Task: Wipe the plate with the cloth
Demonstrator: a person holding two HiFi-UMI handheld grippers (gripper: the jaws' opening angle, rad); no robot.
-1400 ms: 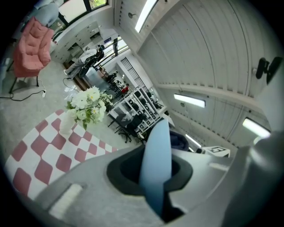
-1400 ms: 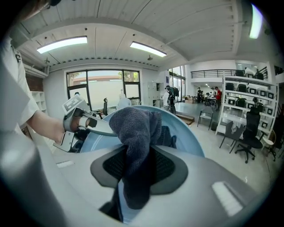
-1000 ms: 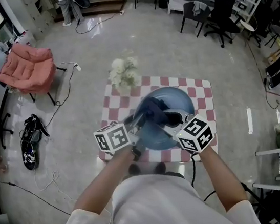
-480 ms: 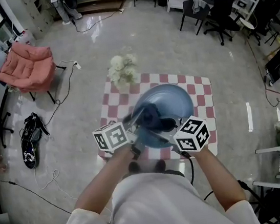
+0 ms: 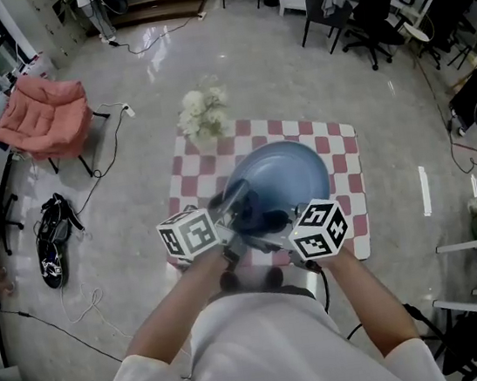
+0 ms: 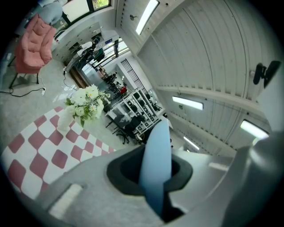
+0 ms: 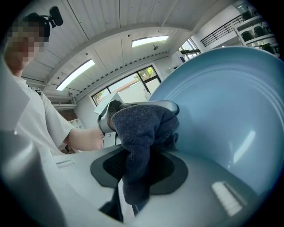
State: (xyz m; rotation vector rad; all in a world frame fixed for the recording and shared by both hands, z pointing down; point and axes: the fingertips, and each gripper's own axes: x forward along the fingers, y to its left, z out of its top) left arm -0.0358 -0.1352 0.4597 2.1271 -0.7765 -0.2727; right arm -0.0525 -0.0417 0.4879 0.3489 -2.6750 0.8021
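A light blue plate is held tilted above the checked tablecloth. My left gripper is shut on the plate's near rim; in the left gripper view the rim stands edge-on between the jaws. My right gripper is shut on a dark blue cloth, which presses on the plate's face. In the right gripper view the cloth bunches out of the jaws against the plate, with the left gripper just behind it.
A white vase of pale flowers stands at the table's far left corner, also seen as flowers. On the floor around are a pink chair, shoes, cables and black office chairs.
The plate has tipped and shifted a little while the right gripper slid the cloth leftward and nearer across its face. The left gripper has kept its hold on the rim.
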